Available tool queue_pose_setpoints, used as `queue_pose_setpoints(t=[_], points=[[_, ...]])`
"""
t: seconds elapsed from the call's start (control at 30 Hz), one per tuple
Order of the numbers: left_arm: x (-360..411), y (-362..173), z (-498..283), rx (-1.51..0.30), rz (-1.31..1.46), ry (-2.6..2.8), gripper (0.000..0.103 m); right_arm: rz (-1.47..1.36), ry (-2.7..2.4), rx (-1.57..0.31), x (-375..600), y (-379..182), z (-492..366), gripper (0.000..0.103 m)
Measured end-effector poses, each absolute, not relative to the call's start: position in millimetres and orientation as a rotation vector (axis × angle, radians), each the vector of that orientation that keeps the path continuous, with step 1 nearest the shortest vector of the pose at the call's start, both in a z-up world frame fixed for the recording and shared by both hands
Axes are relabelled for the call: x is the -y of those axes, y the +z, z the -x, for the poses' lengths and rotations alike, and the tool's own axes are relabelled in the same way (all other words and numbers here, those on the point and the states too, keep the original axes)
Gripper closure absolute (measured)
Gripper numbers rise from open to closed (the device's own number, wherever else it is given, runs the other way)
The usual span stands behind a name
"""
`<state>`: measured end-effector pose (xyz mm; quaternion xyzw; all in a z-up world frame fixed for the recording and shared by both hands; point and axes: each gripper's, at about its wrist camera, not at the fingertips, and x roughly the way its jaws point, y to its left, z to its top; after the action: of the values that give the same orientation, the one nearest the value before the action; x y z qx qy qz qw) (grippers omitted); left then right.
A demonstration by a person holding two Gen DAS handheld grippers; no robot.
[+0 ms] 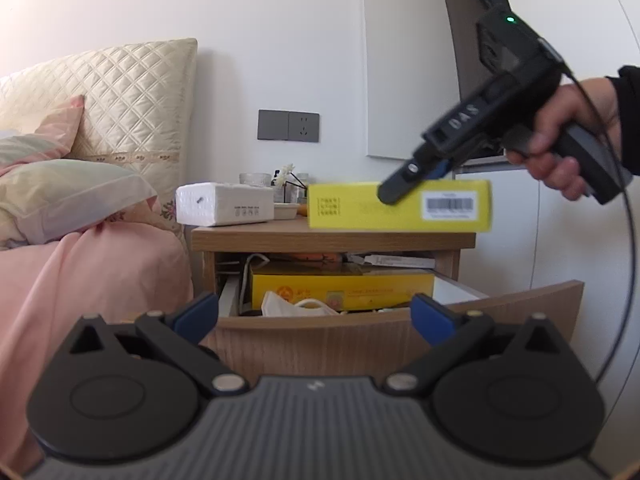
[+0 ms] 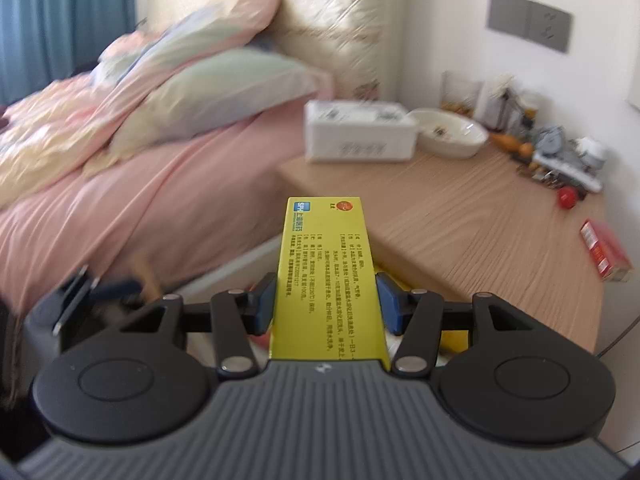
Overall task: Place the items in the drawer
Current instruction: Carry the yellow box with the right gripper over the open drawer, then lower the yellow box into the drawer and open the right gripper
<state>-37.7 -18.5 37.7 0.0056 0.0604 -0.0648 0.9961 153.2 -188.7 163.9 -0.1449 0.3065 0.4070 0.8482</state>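
Your right tool (image 2: 326, 300) is clamped on the yellow box (image 1: 400, 206), holding it level above the nightstand (image 1: 332, 236) and open drawer (image 1: 396, 332). Your left tool (image 1: 316, 312) is spread apart, holding nothing, facing the drawer.

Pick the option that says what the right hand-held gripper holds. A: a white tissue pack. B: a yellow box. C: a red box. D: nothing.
B: the right hand-held gripper has its blue pads clamped on the sides of the yellow box, held above the open drawer.
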Motion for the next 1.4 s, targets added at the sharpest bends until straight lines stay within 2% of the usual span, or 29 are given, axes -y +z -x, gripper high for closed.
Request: queue_pose_setpoints(t=[0.67, 1.23, 1.3, 1.37, 1.4], points=[[20.2, 34.8, 36.5, -0.117, -0.033, -0.115, 0.0, 0.504, 0.832, -0.92, 174.1, 69.7, -184.8, 0.048], [21.3, 33.8, 36.4, -0.111, -0.045, -0.111, 0.0, 0.52, 0.842, -1.061, 173.9, 53.8, -195.7, 0.047], [20.8, 34.4, 37.1, -0.109, -0.042, -0.115, 0.0, 0.512, 0.81, -1.051, 178.4, 59.6, -194.2, 0.042], [19.9, 34.6, 37.4, -0.109, -0.037, -0.119, 0.0, 0.499, 0.789, -1.025, 183.9, 68.4, -191.0, 0.027], [19.9, 34.8, 37.6, -0.108, -0.039, -0.117, 0.0, 0.483, 0.783, -1.007, 187.3, 73.9, -189.1, 0.016]])
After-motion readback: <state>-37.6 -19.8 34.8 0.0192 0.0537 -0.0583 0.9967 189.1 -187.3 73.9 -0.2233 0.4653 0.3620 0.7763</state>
